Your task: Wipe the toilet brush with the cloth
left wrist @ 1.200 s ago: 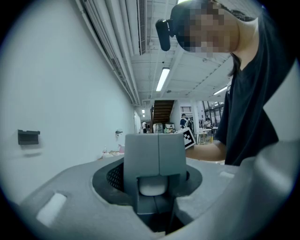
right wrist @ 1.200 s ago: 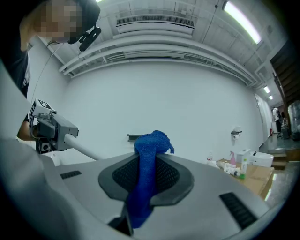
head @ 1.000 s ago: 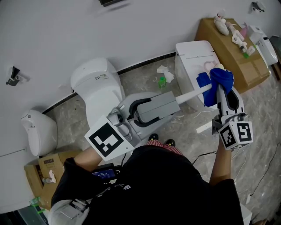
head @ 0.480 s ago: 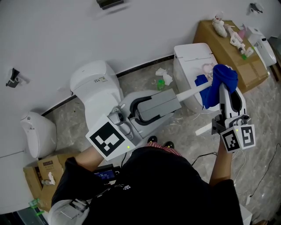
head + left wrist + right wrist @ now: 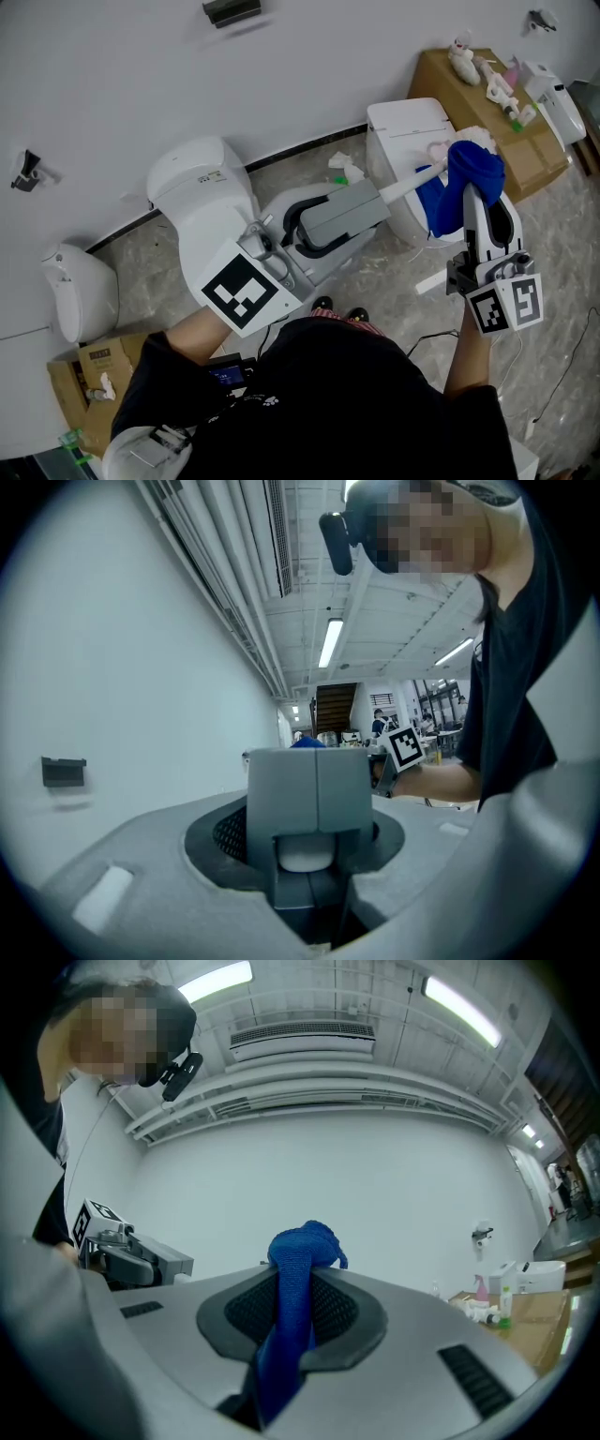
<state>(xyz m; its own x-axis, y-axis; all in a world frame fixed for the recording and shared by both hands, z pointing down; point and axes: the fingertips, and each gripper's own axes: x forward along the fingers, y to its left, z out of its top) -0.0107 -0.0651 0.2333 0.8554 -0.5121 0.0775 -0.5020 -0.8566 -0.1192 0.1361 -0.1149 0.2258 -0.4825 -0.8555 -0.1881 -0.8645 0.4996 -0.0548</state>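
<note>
In the head view my left gripper (image 5: 375, 204) is shut on the near end of the toilet brush's white handle (image 5: 410, 183), which slants up and to the right. Seen from the left gripper view, its grey fingers (image 5: 281, 794) stand close together with the handle's rounded white end (image 5: 305, 853) below them. My right gripper (image 5: 469, 192) is shut on the blue cloth (image 5: 473, 167), which bunches around the far end of the handle and hides the brush head. In the right gripper view the cloth (image 5: 298, 1258) runs up between the jaws of that gripper (image 5: 289, 1309).
A white toilet (image 5: 202, 197) stands against the wall behind my left hand. Under the cloth is a second white toilet tank (image 5: 405, 122). A cardboard box (image 5: 473, 89) with bottles is at the far right. Crumpled tissues (image 5: 345, 169) lie on the floor, and a white fixture (image 5: 80, 291) stands at the left.
The right gripper and the blue cloth have risen a little along the brush's far end. The left gripper with the handle has shifted slightly up and to the right.
</note>
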